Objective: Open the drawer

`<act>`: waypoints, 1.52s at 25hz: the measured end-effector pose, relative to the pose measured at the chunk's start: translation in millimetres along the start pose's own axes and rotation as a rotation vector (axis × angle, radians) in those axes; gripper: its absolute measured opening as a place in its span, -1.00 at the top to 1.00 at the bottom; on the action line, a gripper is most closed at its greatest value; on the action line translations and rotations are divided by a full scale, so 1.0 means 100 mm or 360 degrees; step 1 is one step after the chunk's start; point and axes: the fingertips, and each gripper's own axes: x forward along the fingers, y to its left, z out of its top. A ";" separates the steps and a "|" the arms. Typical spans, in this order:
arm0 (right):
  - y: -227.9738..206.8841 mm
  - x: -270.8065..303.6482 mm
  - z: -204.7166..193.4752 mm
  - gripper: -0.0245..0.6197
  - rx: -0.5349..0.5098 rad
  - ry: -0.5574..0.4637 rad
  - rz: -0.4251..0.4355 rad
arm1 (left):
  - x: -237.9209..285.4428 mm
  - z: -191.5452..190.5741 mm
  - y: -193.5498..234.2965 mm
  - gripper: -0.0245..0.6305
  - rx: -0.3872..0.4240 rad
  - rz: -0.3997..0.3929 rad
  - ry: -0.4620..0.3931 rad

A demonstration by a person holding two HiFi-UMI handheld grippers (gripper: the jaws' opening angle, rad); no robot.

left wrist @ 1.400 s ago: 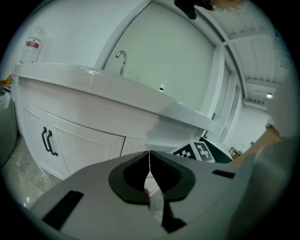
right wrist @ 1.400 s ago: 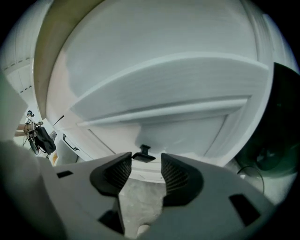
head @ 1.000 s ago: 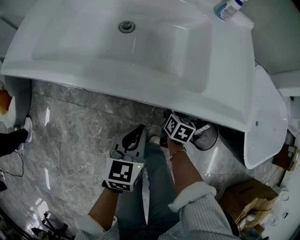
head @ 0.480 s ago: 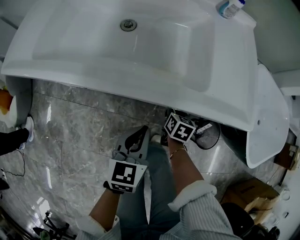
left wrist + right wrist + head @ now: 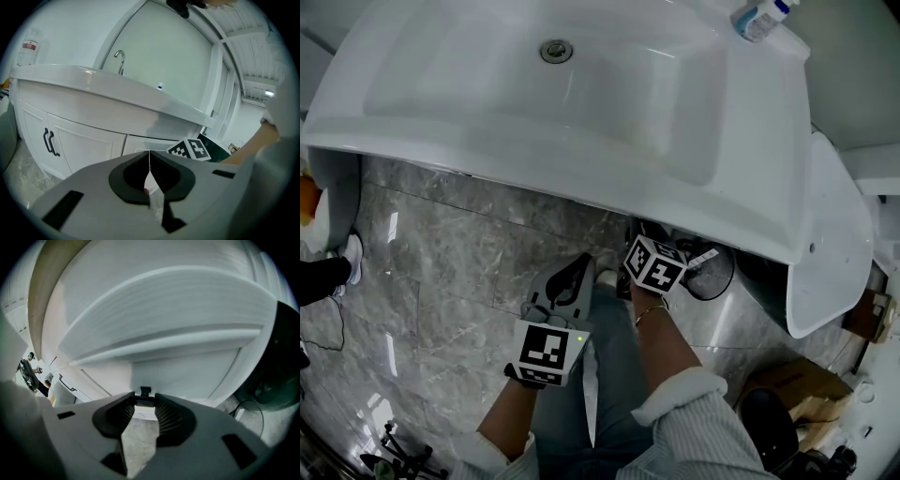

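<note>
Right gripper [image 5: 144, 402] jaws have just been closing and clamp the black drawer handle [image 5: 145, 391]; left gripper [image 5: 149, 158] sits closed, empty.

washbasin [image 5: 675, 159] white (drain [image 5: 555, 51] near back) | bottle [image 5: 757, 19] on its corner | floor [image 5: 441, 272] grey marble

Cool, even light; glare streaks on the marble floor [image 5: 441, 253]; gripper views bulge, dark-cornered
</note>
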 end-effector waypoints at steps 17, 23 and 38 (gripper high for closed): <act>0.10 -0.33 -0.40 0.49 0.0018 0.0048 0.0021 | -0.08 -0.04 0.04 0.86 -0.0041 0.0047 -0.0008; 0.13 -0.46 -0.55 0.49 0.0052 0.0066 0.0026 | -0.11 -0.09 0.00 0.86 -0.0044 0.0040 0.0003; 0.17 -0.65 -0.78 0.49 0.0030 0.0088 0.0025 | -0.24 -0.15 -0.03 0.86 -0.0047 0.0052 0.0003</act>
